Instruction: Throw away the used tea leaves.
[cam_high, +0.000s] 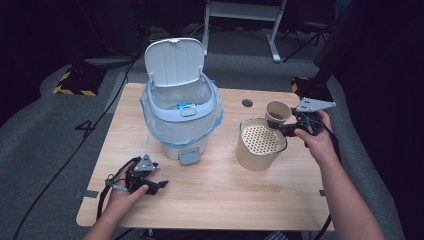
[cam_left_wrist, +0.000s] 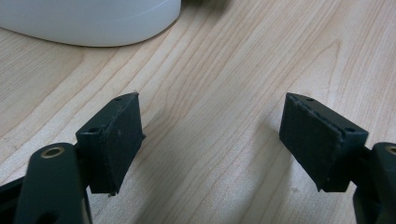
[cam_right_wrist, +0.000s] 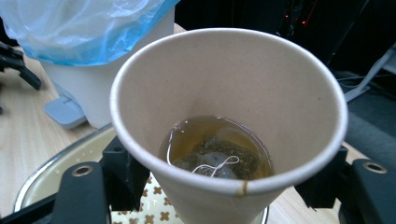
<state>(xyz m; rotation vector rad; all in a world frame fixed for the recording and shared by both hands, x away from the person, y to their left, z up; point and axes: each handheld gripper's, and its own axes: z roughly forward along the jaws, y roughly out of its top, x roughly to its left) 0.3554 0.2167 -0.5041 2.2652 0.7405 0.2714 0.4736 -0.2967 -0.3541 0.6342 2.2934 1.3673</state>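
A tan paper cup (cam_high: 278, 111) (cam_right_wrist: 233, 107) is tilted towards the right gripper camera; brown tea and a tea bag (cam_right_wrist: 217, 161) with its white string lie in its bottom. My right gripper (cam_high: 281, 126) (cam_right_wrist: 224, 179) is shut on the cup, one jaw on each side of its wall. It holds the cup over the far rim of a beige round container (cam_high: 260, 145) (cam_right_wrist: 56, 163) with a perforated strainer insert. My left gripper (cam_high: 159, 186) (cam_left_wrist: 210, 140) rests low over the wooden table (cam_left_wrist: 224, 70) near its front left, jaws wide open with nothing between them.
A white pedal bin (cam_high: 182, 112) (cam_right_wrist: 98, 88) stands at the table's back middle, lid up, lined with a blue plastic bag (cam_right_wrist: 79, 28); its grey pedal (cam_high: 189, 157) faces the front. A dark round hole (cam_high: 247, 103) sits in the tabletop behind the container.
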